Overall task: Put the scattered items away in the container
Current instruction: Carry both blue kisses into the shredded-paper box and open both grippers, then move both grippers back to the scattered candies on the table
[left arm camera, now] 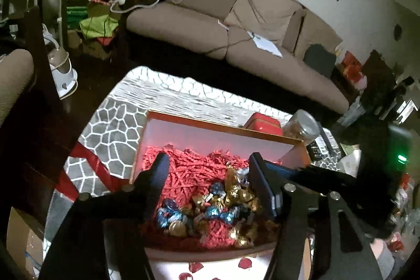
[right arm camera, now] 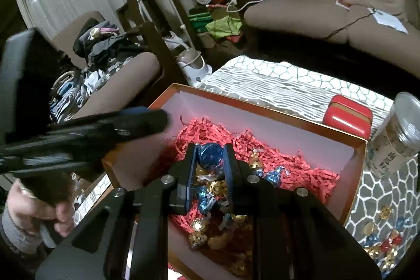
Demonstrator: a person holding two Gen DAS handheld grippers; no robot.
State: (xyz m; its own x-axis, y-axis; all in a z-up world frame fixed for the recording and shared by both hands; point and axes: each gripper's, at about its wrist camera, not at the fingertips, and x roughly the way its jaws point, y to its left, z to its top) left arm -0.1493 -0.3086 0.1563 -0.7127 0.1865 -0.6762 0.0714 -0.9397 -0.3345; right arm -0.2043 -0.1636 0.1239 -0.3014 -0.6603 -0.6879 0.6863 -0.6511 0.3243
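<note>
An orange-rimmed box (left arm camera: pixel 220 125) (right arm camera: pixel 262 106) lined with red shredded paper holds a heap of gold and blue foil candies (left arm camera: pixel 223 209) (right arm camera: pixel 210 190). My left gripper (left arm camera: pixel 207 175) is open and empty, its jaws wide apart above the heap. My right gripper (right arm camera: pixel 210 156) is shut on a blue foil candy (right arm camera: pixel 209 153), held over the box above the heap. Several loose foil candies (right arm camera: pixel 380 243) lie on the patterned cloth to the right of the box. The left gripper also shows from the side in the right wrist view (right arm camera: pixel 110 122).
A red tin (right arm camera: pixel 347 116) (left arm camera: pixel 263 123) and a clear jar (right arm camera: pixel 396 138) (left arm camera: pixel 302 126) stand beyond the box on the grey patterned tablecloth (right arm camera: pixel 288 80). A sofa (left arm camera: pixel 236 25) lies behind. A chair piled with clothes (right arm camera: pixel 99 54) is at the left.
</note>
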